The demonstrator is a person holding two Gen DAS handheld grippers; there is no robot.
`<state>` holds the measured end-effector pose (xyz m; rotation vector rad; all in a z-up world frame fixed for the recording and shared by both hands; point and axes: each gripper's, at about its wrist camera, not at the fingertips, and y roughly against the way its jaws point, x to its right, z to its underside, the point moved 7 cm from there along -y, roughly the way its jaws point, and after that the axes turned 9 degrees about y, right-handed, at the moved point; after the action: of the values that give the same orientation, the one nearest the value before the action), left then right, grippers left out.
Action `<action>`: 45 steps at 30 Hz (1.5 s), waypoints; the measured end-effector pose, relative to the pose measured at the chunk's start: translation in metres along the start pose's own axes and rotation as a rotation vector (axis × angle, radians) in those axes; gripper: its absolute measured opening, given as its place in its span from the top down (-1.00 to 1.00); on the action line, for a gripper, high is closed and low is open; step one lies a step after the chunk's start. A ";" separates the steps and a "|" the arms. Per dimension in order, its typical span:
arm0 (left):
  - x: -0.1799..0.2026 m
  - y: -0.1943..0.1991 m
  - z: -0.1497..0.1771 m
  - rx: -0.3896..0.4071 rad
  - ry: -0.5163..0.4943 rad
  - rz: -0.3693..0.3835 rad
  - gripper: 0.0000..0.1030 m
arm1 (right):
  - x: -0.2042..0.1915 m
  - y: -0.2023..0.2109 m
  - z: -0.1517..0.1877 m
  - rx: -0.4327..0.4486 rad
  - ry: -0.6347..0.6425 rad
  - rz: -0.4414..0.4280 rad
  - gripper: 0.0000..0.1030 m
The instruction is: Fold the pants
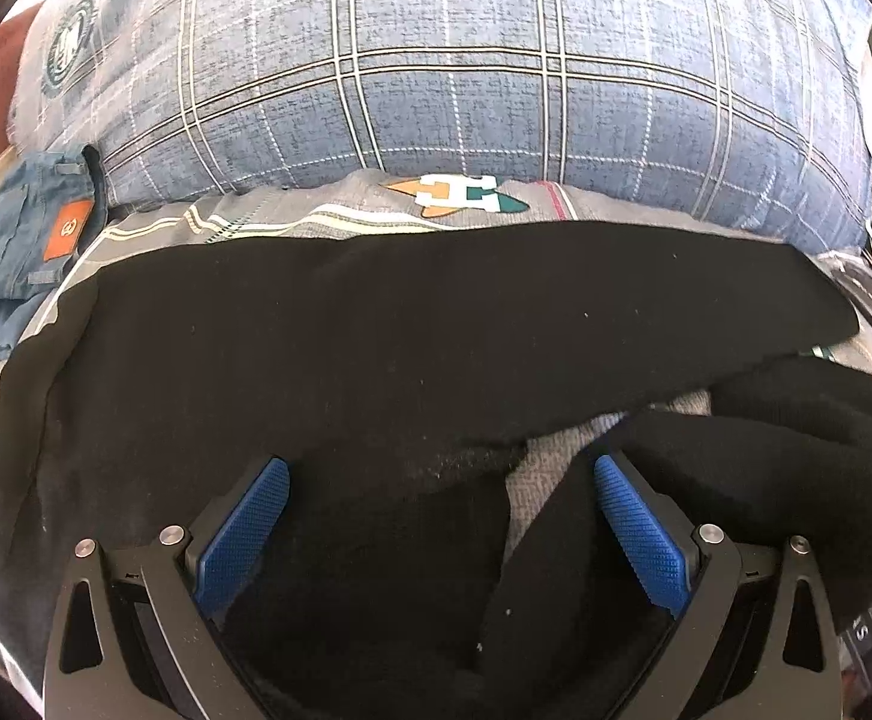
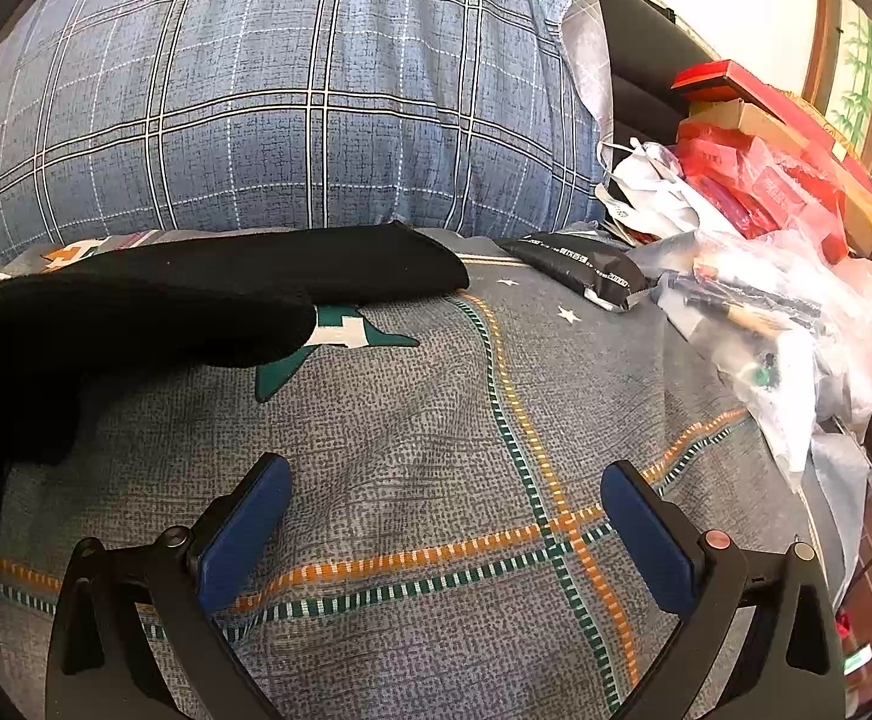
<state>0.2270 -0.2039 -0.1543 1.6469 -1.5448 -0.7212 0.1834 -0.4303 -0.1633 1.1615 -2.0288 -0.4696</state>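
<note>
Black pants (image 1: 376,348) lie spread across a grey patterned bedsheet (image 2: 436,450). One leg stretches to the right, the other bunches at the lower right (image 1: 796,432). My left gripper (image 1: 439,474) is open, just above the pants near the crotch, with blue pads (image 1: 244,534) on either side of the cloth. In the right wrist view the pants' leg ends (image 2: 256,282) lie at the upper left. My right gripper (image 2: 445,480) is open and empty over bare sheet, to the right of the pants.
A large blue plaid pillow (image 1: 466,78) lies behind the pants. Folded jeans (image 1: 22,240) sit at the far left. A black packet (image 2: 586,267), plastic bags (image 2: 796,324) and red boxes (image 2: 766,180) crowd the bed's right edge.
</note>
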 end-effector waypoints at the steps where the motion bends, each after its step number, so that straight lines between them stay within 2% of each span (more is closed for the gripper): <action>1: 0.000 0.001 0.001 -0.006 -0.008 0.002 -0.99 | 0.000 0.000 0.000 0.000 0.002 0.003 -0.99; 7: -0.006 0.010 0.005 -0.027 -0.048 -0.005 -0.99 | -0.001 0.001 -0.001 0.003 0.014 0.022 -0.99; 12: -0.018 0.021 0.012 -0.052 -0.014 0.026 -0.95 | -0.001 0.002 -0.001 0.001 0.017 0.026 -0.99; 15: -0.030 0.033 0.012 -0.040 -0.001 0.046 -0.94 | -0.001 0.002 -0.001 0.000 0.018 0.028 -0.99; 19: -0.040 0.056 0.012 0.018 -0.032 0.076 -0.95 | -0.003 0.002 -0.002 -0.003 0.026 0.037 -0.98; 23: -0.051 0.089 0.014 0.114 -0.098 0.085 -0.97 | -0.002 0.002 -0.002 -0.020 0.011 0.023 -0.98; 26: -0.058 0.106 0.018 0.152 -0.141 0.096 -0.97 | 0.004 0.000 0.002 -0.060 -0.053 -0.026 -0.99; 28: -0.069 0.120 0.021 0.198 -0.160 0.073 -0.97 | 0.011 0.000 0.010 -0.118 -0.144 -0.083 -0.99; 31: -0.085 0.137 0.027 0.263 -0.156 0.035 -0.97 | 0.016 0.006 0.021 -0.175 -0.208 -0.108 -0.99; 34: -0.101 0.148 0.028 0.305 -0.125 0.006 -0.99 | 0.010 0.022 0.027 -0.184 -0.144 -0.098 -0.99; 37: -0.120 0.155 0.029 0.355 -0.100 -0.076 -0.99 | -0.001 0.040 0.030 -0.163 -0.038 -0.088 -0.99; 39: -0.134 0.163 0.034 0.381 -0.095 -0.088 -0.99 | -0.006 0.053 0.031 -0.146 0.023 -0.081 -0.99; 42: -0.159 0.160 0.041 0.321 -0.071 -0.088 -0.99 | -0.002 0.075 0.028 -0.107 0.065 -0.064 -0.99; 45: -0.192 0.154 0.045 0.239 -0.026 -0.076 -0.98 | 0.018 0.092 0.023 -0.075 0.022 -0.070 -0.99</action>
<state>0.0813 -0.0181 -0.0704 1.8859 -1.6461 -0.6182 0.1075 -0.3985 -0.1136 1.1903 -1.9401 -0.5602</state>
